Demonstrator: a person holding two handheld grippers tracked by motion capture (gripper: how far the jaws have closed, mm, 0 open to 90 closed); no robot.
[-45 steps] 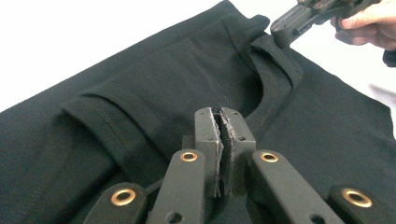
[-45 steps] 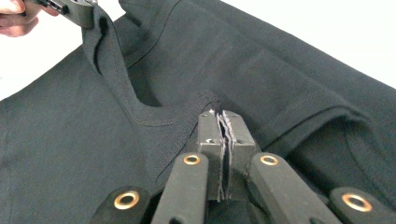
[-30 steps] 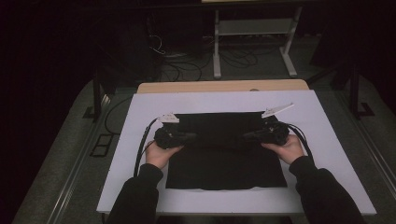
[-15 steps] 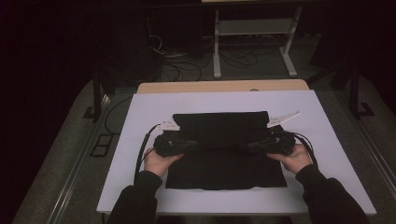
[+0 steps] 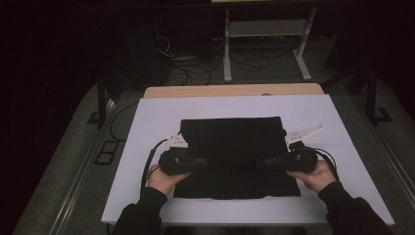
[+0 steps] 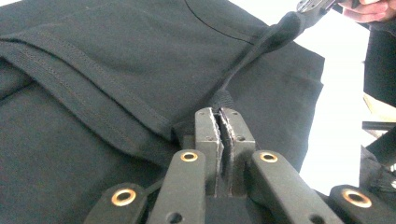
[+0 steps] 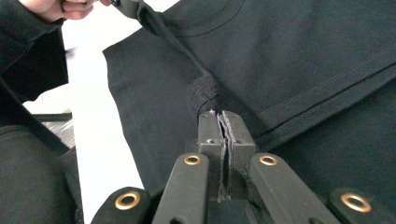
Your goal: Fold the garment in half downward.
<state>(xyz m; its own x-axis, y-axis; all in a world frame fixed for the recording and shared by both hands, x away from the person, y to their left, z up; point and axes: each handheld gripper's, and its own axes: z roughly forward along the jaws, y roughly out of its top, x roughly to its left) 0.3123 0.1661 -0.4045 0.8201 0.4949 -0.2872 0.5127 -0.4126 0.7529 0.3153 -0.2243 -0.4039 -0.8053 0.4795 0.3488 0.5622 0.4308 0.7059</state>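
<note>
The white surface (image 5: 147, 147) carries a black T-shirt (image 5: 230, 137), spread flat in its middle and partly folded. I judge the shirt light, soft and limp, so it will sag between two holds; the best places to take it are the hems and the folded edge, where the cloth is double. It is plain black with stitched hems and a round collar. My left tool (image 6: 221, 122) and right tool (image 7: 219, 122) are both pressed together, each pinching a bunched fold.
</note>
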